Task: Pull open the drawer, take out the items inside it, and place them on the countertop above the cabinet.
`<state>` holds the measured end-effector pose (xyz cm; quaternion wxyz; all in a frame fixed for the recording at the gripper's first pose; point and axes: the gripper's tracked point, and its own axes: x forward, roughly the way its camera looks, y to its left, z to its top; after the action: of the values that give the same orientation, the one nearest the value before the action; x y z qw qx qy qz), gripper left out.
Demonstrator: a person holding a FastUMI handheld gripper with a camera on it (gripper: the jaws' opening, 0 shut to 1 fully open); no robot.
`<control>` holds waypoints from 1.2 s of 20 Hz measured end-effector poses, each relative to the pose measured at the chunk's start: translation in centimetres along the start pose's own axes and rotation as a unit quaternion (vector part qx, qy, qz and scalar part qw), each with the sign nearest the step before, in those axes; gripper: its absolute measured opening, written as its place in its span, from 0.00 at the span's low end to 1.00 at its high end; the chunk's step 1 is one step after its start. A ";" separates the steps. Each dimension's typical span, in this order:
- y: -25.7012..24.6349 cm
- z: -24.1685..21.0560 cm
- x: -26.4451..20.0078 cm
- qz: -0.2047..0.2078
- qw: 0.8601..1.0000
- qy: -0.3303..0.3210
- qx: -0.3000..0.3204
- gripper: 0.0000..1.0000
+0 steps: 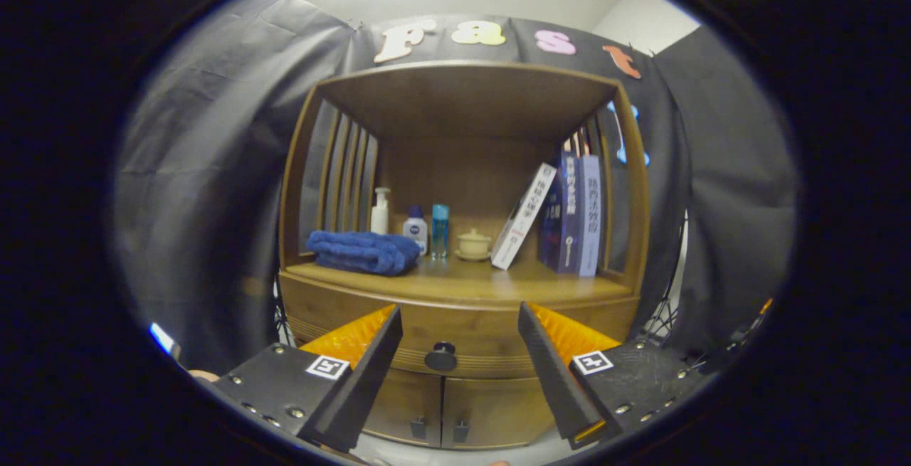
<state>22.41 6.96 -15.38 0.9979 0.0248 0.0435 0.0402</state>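
one dark knob [441, 356] on the closed drawer [470, 331] sits straight ahead, centred between the spread, empty fingers of the tool [459, 324], apart from both.

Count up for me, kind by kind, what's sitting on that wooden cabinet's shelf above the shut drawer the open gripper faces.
Folded blue towel: 1
Bottles: 3 (white pump bottle, small white bottle, blue bottle)
Lidded ceramic cup: 1
Books: 3 (leaning white book, two upright blue books)
Total: 8
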 end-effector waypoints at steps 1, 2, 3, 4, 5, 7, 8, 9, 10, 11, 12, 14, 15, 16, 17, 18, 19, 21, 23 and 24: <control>0.1 -1.1 1.1 0.004 1.000 0.008 0.009 0.98; 0.3 -2.1 2.0 0.005 1.000 0.017 0.016 0.99; 0.2 -3.1 2.9 0.007 0.999 0.028 0.021 0.99; 0.4 -4.0 3.6 0.010 0.999 0.038 0.026 0.99; 0.5 -4.7 4.3 0.010 0.999 0.045 0.028 0.99; 1.1 -6.2 5.4 0.013 0.998 0.059 0.027 0.99; 1.6 -6.9 5.8 0.022 0.997 0.068 0.027 0.99; 2.0 -7.7 6.3 0.029 0.996 0.075 0.024 0.99; 2.1 -8.3 6.5 0.031 0.996 0.082 0.020 0.99; 2.3 -8.7 6.9 0.033 0.996 0.085 0.016 0.91; 2.3 -9.0 7.2 0.034 0.995 0.088 0.015 0.83; 2.1 -9.5 7.7 0.025 0.995 0.092 0.011 0.67; 1.9 -9.5 8.2 0.024 0.995 0.095 0.012 0.59; 1.9 -9.5 8.1 0.023 0.995 0.093 0.021 0.51; 2.1 -9.7 8.1 0.023 0.994 0.101 0.025 0.43; 2.0 -9.7 7.8 0.022 0.994 0.106 0.030 0.41; 2.0 -9.8 7.8 0.022 0.993 0.110 0.029 0.38; 1.9 -9.8 7.9 0.016 0.993 0.113 0.032 0.38; 1.9 -9.9 8.0 0.014 0.993 0.114 0.038 0.30; 1.9 -9.9 7.7 0.013 0.992 0.116 0.040 0.30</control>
<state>29.04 9.97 -25.76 0.9838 0.0601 0.1601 0.0543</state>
